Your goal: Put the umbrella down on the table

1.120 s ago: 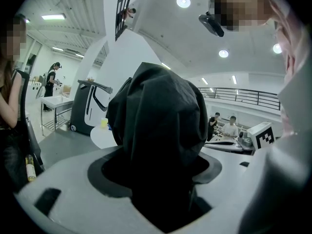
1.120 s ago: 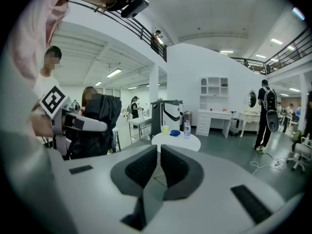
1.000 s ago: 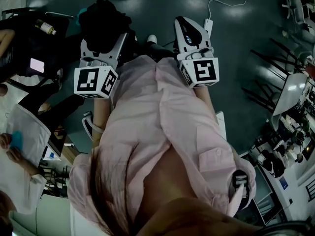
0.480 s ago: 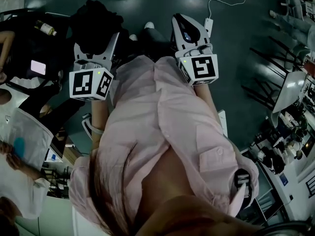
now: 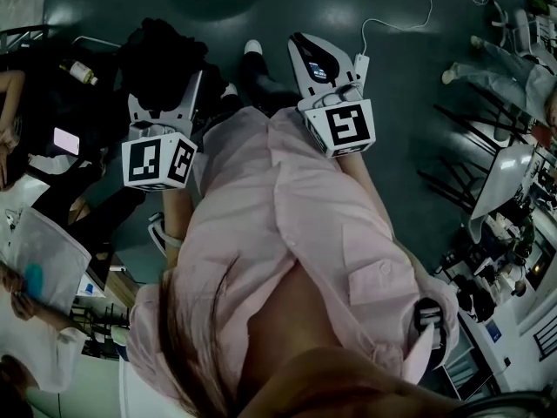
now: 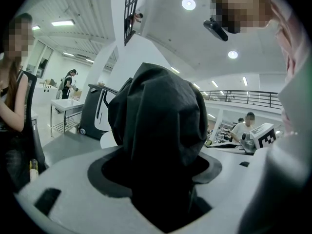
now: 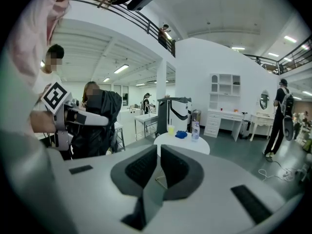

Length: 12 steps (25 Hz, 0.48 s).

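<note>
Items on my feeds at this moment:

1. Left gripper [image 6: 156,167]. Its jaws are clamped on a bundle of black fabric, the folded umbrella [image 6: 161,126], which fills the gap between them and rises well past the tips. In my head view the left gripper [image 5: 170,90] sits at the left of the person's pink shirt [image 5: 287,225], and the umbrella [image 5: 165,46] shows as a dark crumpled mass at its far end, over the dark floor [image 5: 409,120].

2. Right gripper [image 7: 159,152]. The jaws are drawn together with only a thin slit between the pads, and I see nothing held there. In the head view the right gripper [image 5: 306,52] points forward beside the shirt, with its marker cube nearest the body.

3. Umbrella, as the right gripper view has it: the umbrella [image 7: 100,123] hangs at the left of that picture, carried by the left gripper [image 7: 68,115]. It is off the table and resting on no surface that I can see.

4. Round white table [image 7: 181,144], ahead of the right jaws and apart from the umbrella. It carries a yellow cup [image 7: 170,129], something blue [image 7: 181,134] and a clear bottle [image 7: 195,129].

5. Floor items in the head view: a white power strip [image 5: 360,63] with its cable, just beyond the right gripper.

6. White cabinets [image 7: 222,113] stand along the far wall.
</note>
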Each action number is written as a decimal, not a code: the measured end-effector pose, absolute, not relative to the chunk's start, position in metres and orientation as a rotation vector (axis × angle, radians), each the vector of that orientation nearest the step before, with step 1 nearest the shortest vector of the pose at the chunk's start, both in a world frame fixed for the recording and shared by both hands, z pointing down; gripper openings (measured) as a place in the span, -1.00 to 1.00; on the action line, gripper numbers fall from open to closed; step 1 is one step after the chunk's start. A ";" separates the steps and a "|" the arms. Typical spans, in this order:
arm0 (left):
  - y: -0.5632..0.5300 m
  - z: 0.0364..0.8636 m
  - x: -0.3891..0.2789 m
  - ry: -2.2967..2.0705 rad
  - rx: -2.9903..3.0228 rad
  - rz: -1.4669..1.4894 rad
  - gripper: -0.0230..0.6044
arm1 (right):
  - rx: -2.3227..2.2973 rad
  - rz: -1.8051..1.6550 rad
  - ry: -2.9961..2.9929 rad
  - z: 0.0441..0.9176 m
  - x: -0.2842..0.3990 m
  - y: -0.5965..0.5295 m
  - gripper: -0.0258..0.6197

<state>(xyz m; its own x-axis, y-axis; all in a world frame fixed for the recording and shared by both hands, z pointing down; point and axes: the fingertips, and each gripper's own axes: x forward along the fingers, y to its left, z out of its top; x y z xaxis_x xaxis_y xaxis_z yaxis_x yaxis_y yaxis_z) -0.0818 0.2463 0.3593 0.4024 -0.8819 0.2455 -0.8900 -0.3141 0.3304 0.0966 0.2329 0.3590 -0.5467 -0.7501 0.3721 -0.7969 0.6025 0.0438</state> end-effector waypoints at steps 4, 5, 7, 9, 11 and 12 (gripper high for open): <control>0.210 0.348 -0.064 -1.552 2.264 0.023 0.14 | 1.246 0.185 -2.504 0.354 0.117 0.196 -0.79; 0.201 0.345 -0.060 -1.563 2.267 0.020 0.14 | 1.250 0.187 -2.506 0.355 0.124 0.187 -0.79; 0.184 0.340 -0.052 -1.583 2.271 0.018 0.14 | 1.253 0.191 -2.513 0.356 0.134 0.171 -0.79; 0.169 0.338 -0.045 -1.596 2.273 0.019 0.14 | 1.252 0.195 -2.521 0.356 0.141 0.155 -0.79; 0.156 0.338 -0.039 -1.603 2.271 0.026 0.14 | 1.257 0.196 -2.528 0.358 0.147 0.141 -0.79; 0.150 0.340 -0.038 -1.608 2.269 0.029 0.14 | 1.261 0.198 -2.532 0.359 0.149 0.134 -0.79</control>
